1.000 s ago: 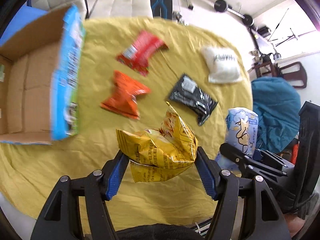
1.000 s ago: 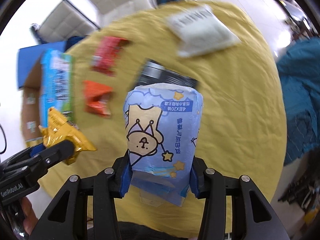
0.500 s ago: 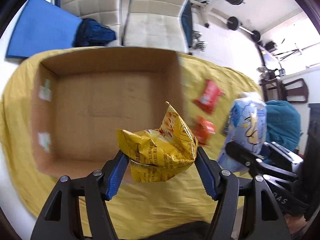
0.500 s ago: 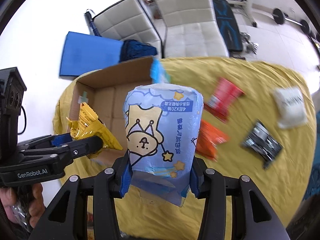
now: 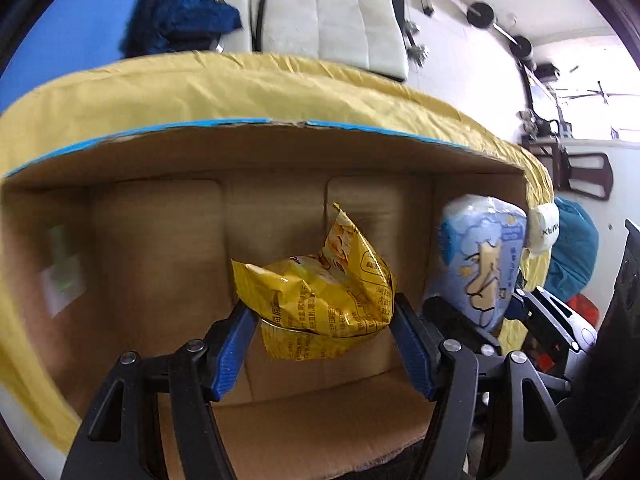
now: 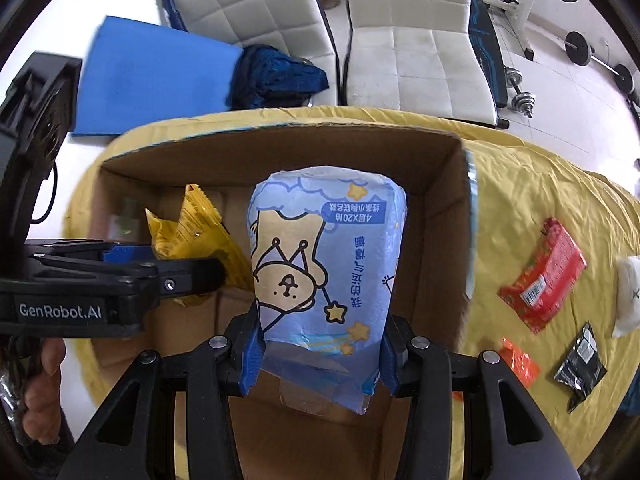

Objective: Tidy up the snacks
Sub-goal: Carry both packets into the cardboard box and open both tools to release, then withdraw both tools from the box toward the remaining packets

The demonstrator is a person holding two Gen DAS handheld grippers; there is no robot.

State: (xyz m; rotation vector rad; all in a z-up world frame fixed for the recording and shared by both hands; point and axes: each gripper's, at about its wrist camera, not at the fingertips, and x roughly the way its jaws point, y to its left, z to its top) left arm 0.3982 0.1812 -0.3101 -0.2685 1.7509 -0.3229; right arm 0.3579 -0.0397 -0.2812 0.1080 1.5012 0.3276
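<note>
My left gripper (image 5: 320, 320) is shut on a crumpled yellow snack bag (image 5: 320, 300) and hangs over the open cardboard box (image 5: 280, 152). My right gripper (image 6: 320, 344) is shut on a light blue pack with a cartoon bear (image 6: 324, 260), held over the same box (image 6: 440, 184) near its right wall. In the right wrist view the left gripper (image 6: 208, 276) and the yellow bag (image 6: 192, 224) appear at the left. The blue pack (image 5: 480, 264) shows at the right of the left wrist view. The box floor under both bags looks bare.
The box sits on a table under a yellow cloth (image 6: 540, 184). On the cloth to the right lie a red packet (image 6: 544, 276), an orange packet (image 6: 520, 360), a black packet (image 6: 580, 364) and a white pouch (image 6: 628, 296). White chairs (image 6: 404, 40) and a blue mat (image 6: 148, 80) stand beyond.
Both grippers have swept left from over the loose snacks to above the box, each still holding its bag. The box now fills both views and looks closer.
</note>
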